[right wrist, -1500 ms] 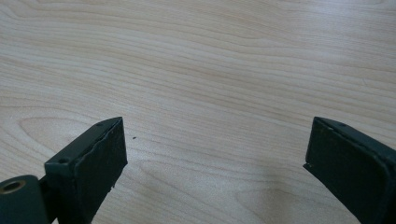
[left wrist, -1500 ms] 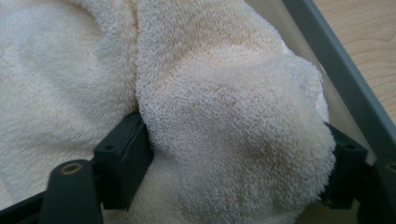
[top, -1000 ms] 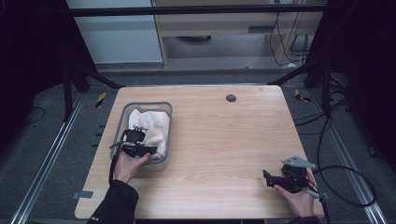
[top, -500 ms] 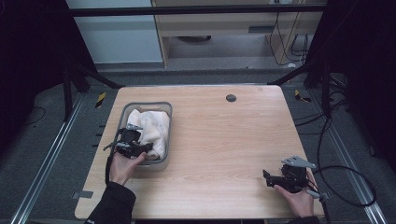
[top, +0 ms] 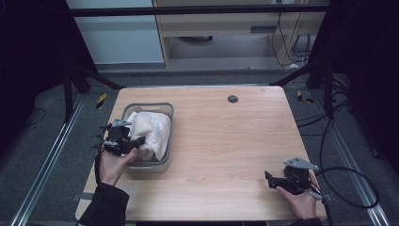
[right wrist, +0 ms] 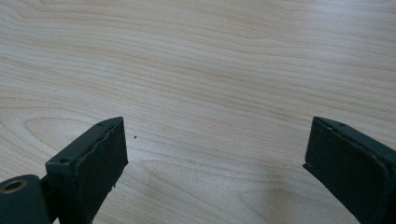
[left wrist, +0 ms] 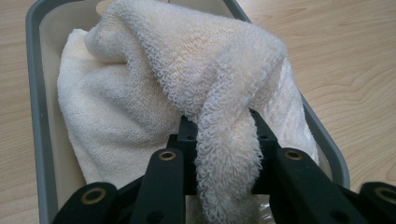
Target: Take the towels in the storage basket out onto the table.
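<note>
The left tongs (left wrist: 223, 140) have just been closing, and a fold of the cream terry towel (left wrist: 154, 88) is pinched between the jaws, pulled up into a peak. The pads themselves are buried under the loops of cloth, so how much fabric they hold is hard to make out, and the lowest end of the pinched fold runs off the bottom edge of the left gripper view. From the high view the left tongs (top: 134, 142) sit at the near left corner of the grey tub (top: 165, 109), and the person's left hand (top: 112, 165) and the gripper body cover that corner of the rim.

The rest of the towel (top: 151, 132) lies bunched in the tub, at the left side of the bench (top: 226, 141). The tub's long axis runs near to far, and the towel follows it, its lifted fold drawn towards the near left; what lies under the heap cannot be seen.

The right tongs (right wrist: 215, 163) stand wide over bare wood, nothing between them. In the high view they (top: 267, 176) point left, low over the bench's near right corner, the right hand (top: 301, 200) partly cut off by the frame's bottom edge.
</note>
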### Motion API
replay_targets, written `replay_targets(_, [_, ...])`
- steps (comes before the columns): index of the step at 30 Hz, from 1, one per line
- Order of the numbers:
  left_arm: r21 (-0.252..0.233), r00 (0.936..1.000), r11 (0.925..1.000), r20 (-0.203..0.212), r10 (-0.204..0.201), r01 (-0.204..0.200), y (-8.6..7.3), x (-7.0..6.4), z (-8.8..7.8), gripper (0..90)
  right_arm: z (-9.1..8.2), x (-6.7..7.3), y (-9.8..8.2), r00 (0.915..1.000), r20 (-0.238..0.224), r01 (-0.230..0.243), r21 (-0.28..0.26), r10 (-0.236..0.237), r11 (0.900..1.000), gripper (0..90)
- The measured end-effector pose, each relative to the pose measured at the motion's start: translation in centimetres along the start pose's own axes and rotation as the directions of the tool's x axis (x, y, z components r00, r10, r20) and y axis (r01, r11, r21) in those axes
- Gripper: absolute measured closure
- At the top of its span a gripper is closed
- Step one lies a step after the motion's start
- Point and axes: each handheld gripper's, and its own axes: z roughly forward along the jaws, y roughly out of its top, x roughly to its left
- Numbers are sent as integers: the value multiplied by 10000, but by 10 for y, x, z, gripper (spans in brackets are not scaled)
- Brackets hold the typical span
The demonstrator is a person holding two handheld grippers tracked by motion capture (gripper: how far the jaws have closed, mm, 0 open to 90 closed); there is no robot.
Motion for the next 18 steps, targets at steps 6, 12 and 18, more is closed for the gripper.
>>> replay_targets(6, [-85,10000,9999,-12,85,-86,1,-1,-1,719,0,0,0,10000,-24,8,4,-8,10000,57])
replay_targets(12, [-345,9997,9992,-120,216,-220,11,-1,-13,721,0,0,0,10000,0,41,20,-41,10000,58])
replay_targets(18, [-698,9998,9974,-43,174,-177,19,-1,-25,723,0,0,0,10000,7,45,8,-45,10000,58])
